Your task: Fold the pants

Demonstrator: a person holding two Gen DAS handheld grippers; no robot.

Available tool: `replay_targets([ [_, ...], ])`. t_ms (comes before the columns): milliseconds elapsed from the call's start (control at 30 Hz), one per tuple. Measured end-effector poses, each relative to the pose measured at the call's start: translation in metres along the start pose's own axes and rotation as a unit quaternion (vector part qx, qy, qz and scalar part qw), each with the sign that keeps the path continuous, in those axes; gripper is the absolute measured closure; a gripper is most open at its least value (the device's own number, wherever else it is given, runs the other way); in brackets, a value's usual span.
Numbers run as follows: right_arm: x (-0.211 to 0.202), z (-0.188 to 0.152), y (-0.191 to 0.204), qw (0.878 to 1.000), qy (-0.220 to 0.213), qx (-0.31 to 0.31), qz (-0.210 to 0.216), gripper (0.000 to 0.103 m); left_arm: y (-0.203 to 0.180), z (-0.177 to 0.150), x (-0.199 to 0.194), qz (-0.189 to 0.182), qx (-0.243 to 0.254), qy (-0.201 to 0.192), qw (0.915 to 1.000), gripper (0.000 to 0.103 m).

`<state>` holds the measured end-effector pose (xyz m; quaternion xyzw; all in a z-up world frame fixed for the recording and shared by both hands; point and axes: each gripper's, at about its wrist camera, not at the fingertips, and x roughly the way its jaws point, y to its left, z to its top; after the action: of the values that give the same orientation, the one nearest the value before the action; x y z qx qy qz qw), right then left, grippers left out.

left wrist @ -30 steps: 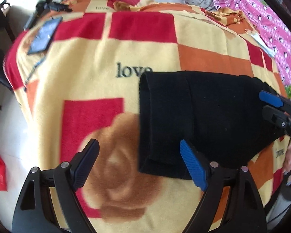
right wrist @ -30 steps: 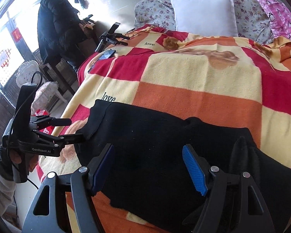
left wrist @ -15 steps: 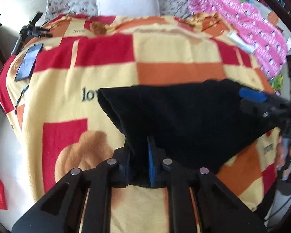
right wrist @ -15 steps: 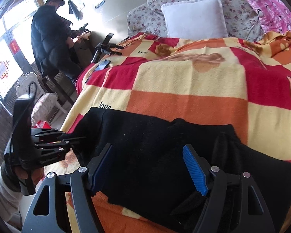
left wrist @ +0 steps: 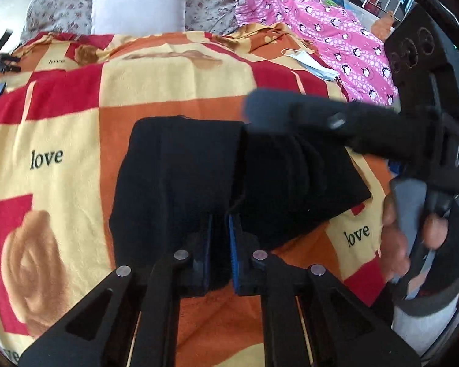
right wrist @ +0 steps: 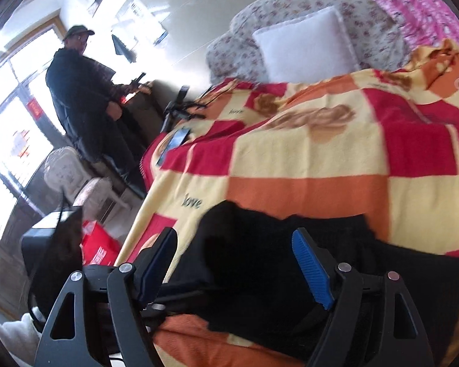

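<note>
Black pants (left wrist: 199, 177) lie partly folded on a checkered red, orange and yellow blanket (left wrist: 61, 122). My left gripper (left wrist: 219, 238) is shut on the near edge of the pants and holds a fold of them raised. My right gripper (right wrist: 235, 263) is open, its blue pads either side of the pants (right wrist: 260, 244) just above the cloth. In the left wrist view the right gripper (left wrist: 290, 113) crosses over the far right part of the pants, blurred, with a hand behind it.
A white pillow (left wrist: 137, 3) and floral bedding sit at the head of the bed. A pink penguin-print cloth (left wrist: 321, 30) and a face mask (left wrist: 312, 61) lie at the right. A person in black (right wrist: 85, 98) stands by a window left of the bed. A phone (right wrist: 174, 140) lies near the blanket's left edge.
My left gripper closed on the pants' edge and carried it to the right over the rest. My right gripper stayed open and moved in toward the left gripper.
</note>
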<state>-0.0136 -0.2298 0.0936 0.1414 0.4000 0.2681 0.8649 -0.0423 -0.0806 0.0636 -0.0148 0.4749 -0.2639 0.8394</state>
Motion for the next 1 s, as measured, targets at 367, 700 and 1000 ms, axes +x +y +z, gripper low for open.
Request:
replay_targets([
  [367, 0.066, -0.019, 0.004, 0.999, 0.035, 0.018, 0.03, 0.084, -0.01, -0.003, -0.008, 0.039, 0.025, -0.016, 0.9988, 0.096],
  [700, -0.015, -0.007, 0.001, 0.999, -0.036, -0.032, -0.006, 0.09, -0.088, 0.027, -0.016, -0.01, 0.089, -0.04, 0.9951, 0.096],
  [1000, -0.102, -0.015, -0.089, 0.99, -0.071, 0.023, -0.123, 0.091, -0.119, 0.054, -0.013, -0.043, 0.113, -0.011, 0.9926, 0.06],
])
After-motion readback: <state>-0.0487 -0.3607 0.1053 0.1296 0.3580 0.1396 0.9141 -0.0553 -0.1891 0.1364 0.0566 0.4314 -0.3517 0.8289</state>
